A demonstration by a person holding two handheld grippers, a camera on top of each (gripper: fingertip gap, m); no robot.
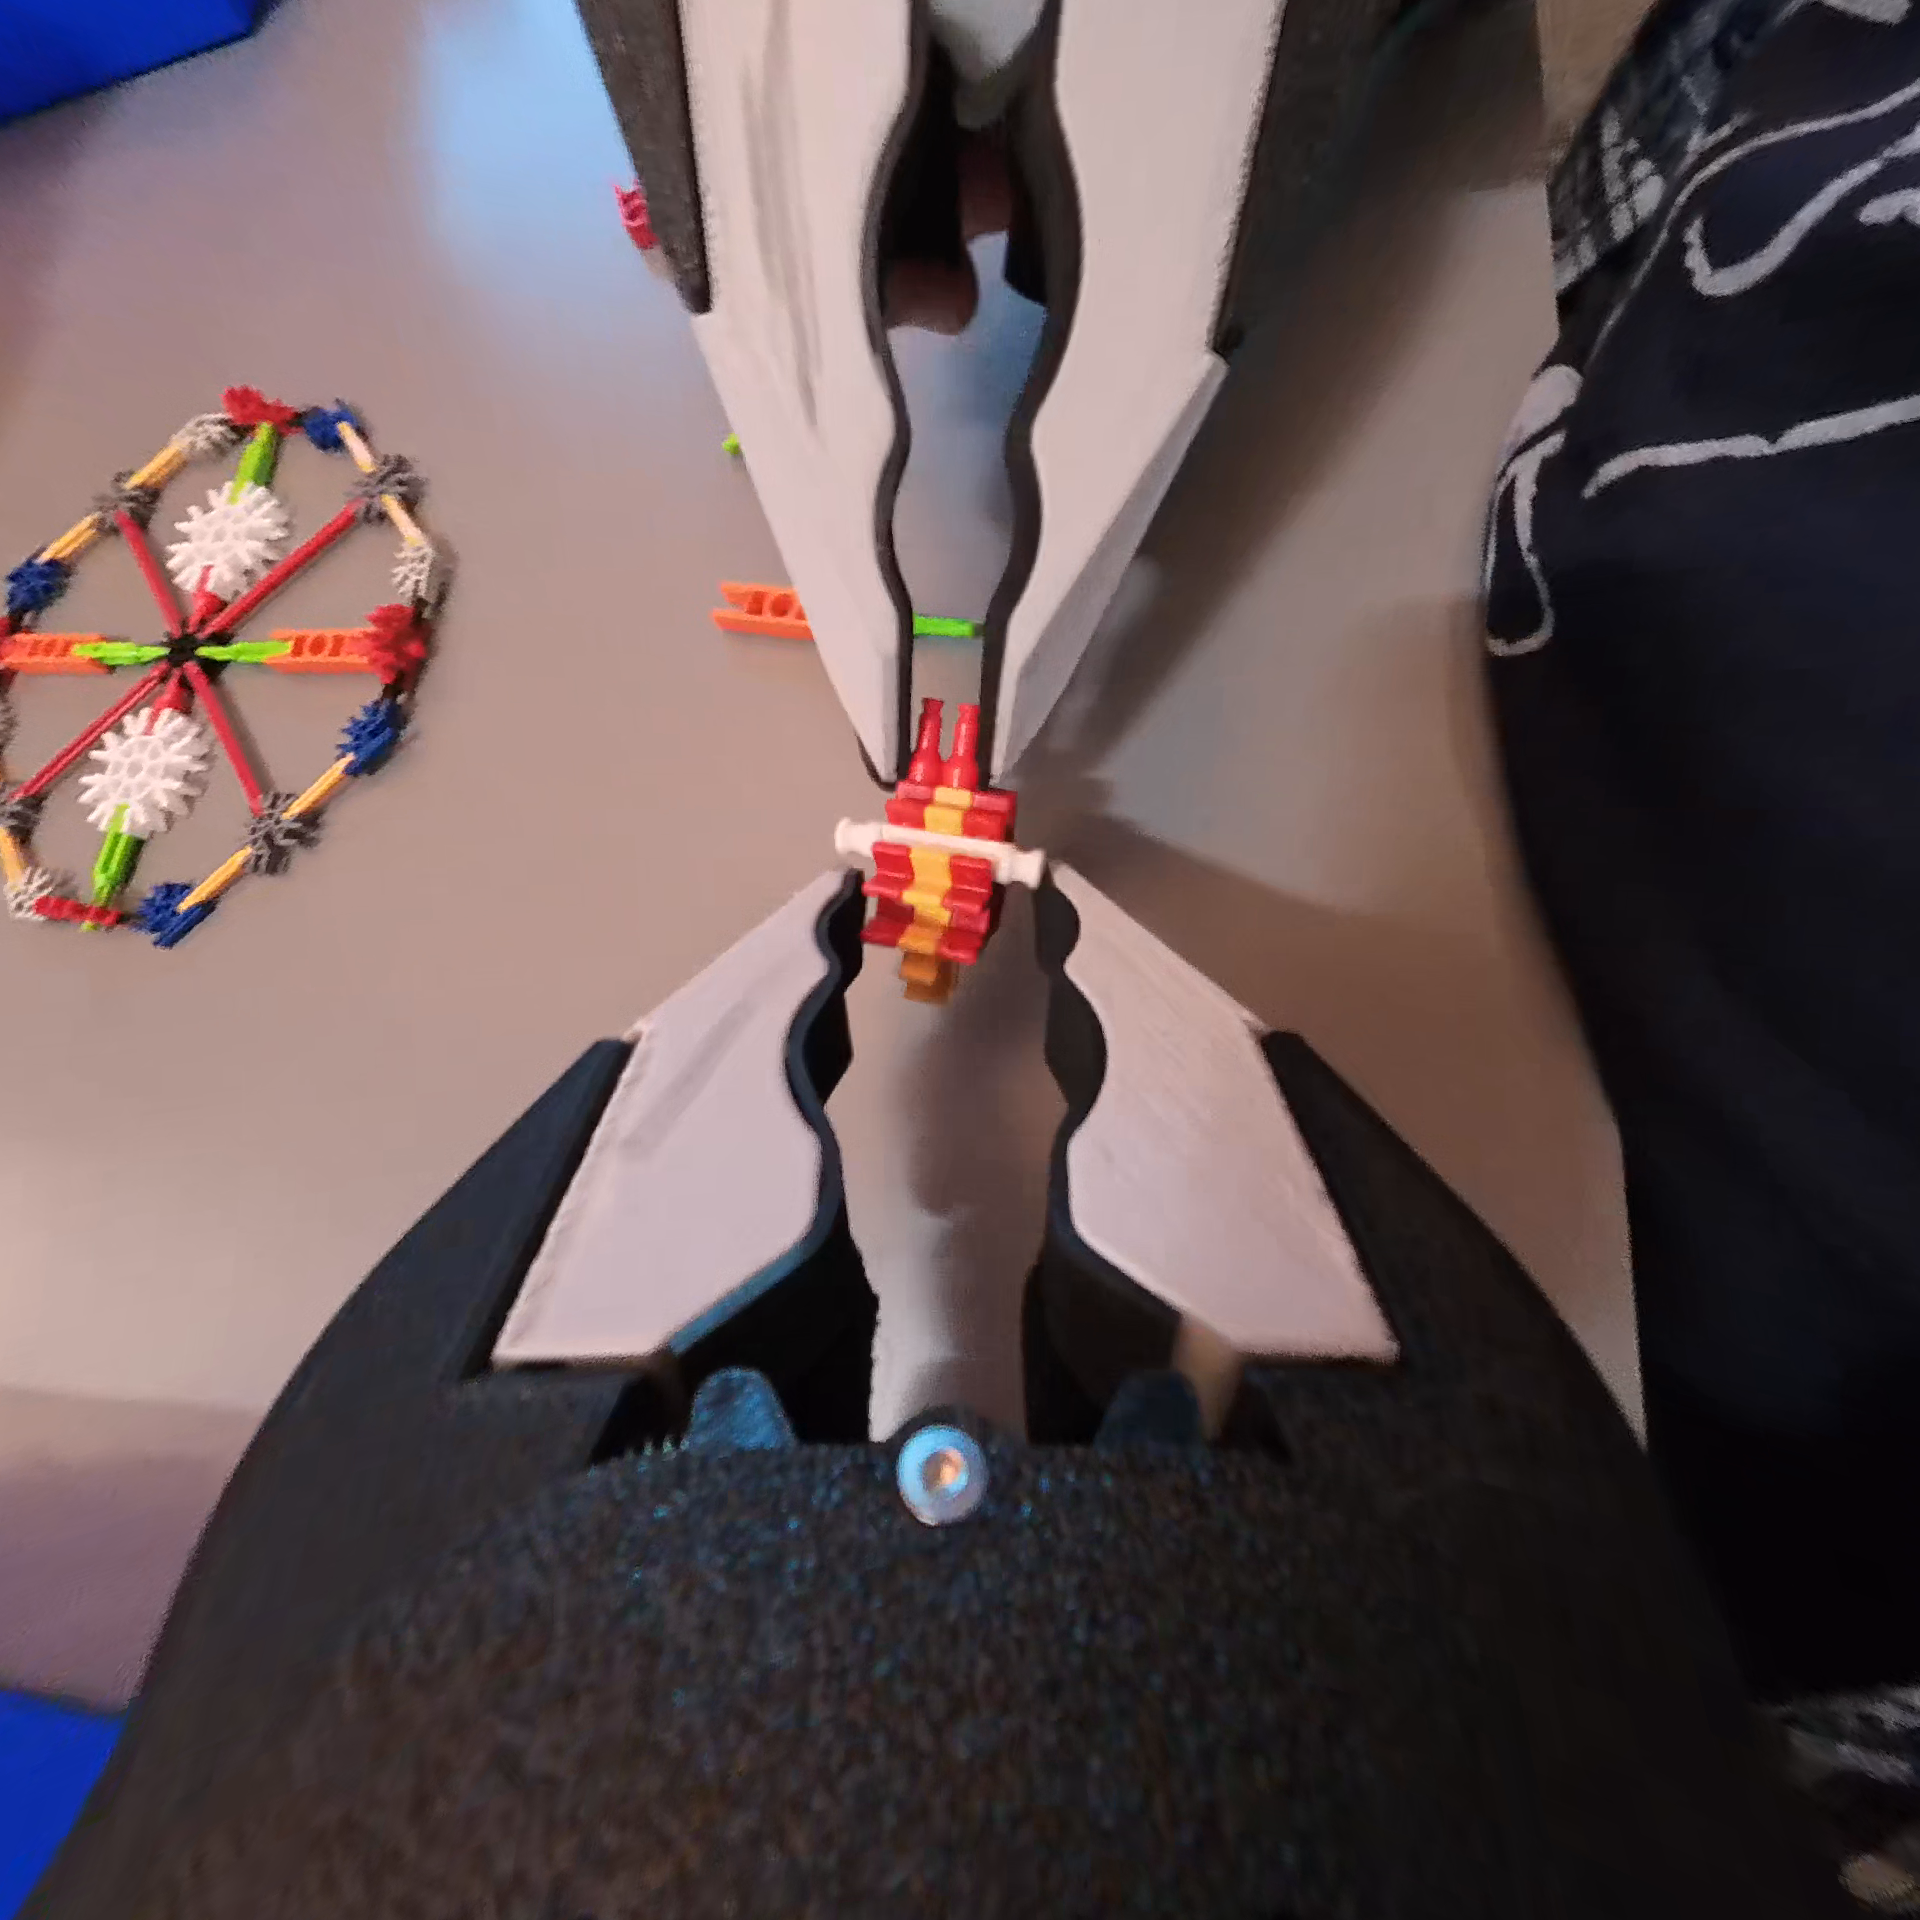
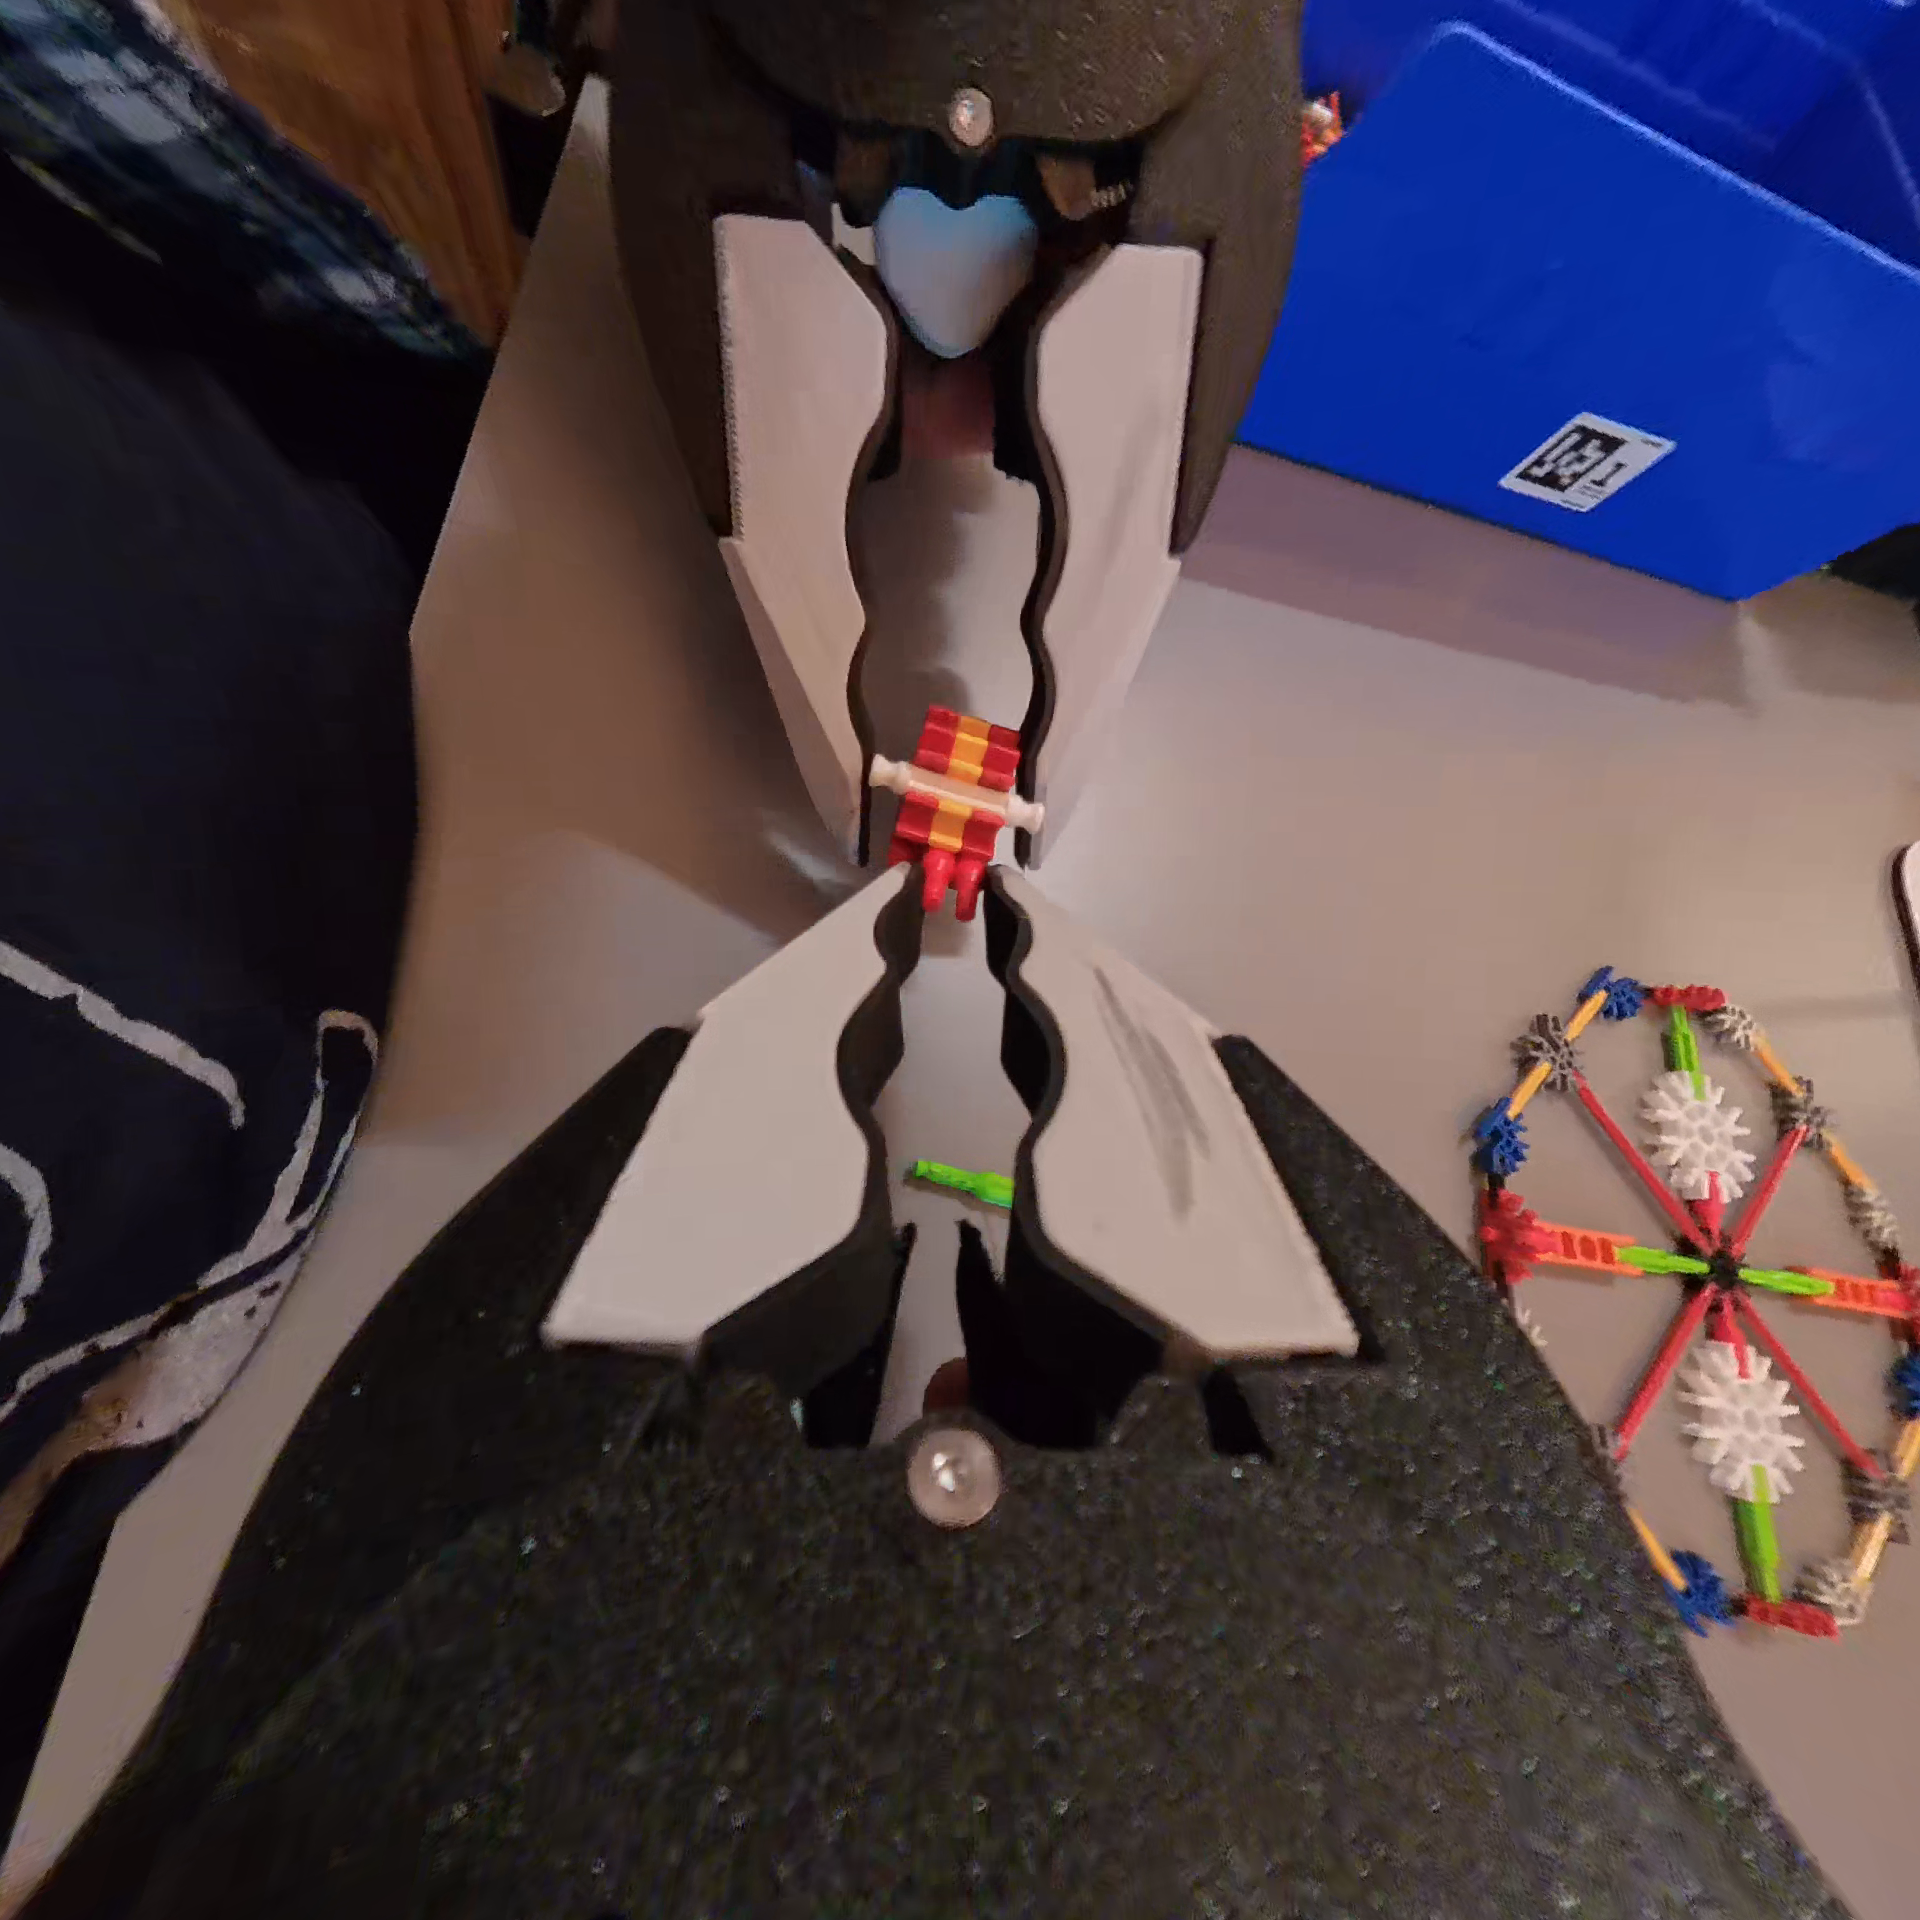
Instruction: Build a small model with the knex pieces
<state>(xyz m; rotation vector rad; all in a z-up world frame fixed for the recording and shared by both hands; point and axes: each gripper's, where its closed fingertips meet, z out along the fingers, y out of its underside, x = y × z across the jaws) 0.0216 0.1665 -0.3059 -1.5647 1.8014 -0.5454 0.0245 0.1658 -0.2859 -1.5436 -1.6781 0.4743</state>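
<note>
A small stack of red, yellow and orange connectors (image 1: 935, 904) with a white rod (image 1: 940, 850) through it hangs above the grey table (image 1: 520, 1091) between my two grippers, which face each other tip to tip. My left gripper (image 1: 948, 883) has its fingertips closed in on the sides of the stack at the rod's ends. My right gripper (image 2: 948, 888) is shut on two red pegs (image 2: 951, 883) that stick out of the stack (image 2: 956, 774). The right gripper also shows in the left wrist view (image 1: 943, 774), and the left gripper in the right wrist view (image 2: 945, 847).
A flat multicoloured wheel of rods and connectors (image 1: 208, 655) lies on the table, also in the right wrist view (image 2: 1714, 1288). An orange piece (image 1: 764, 608) and a green rod (image 1: 945, 627) lie under the grippers. A blue bin (image 2: 1558, 312) stands behind. A person's dark clothing (image 1: 1714, 831) borders the table. The grippers are tip to tip, or close to it.
</note>
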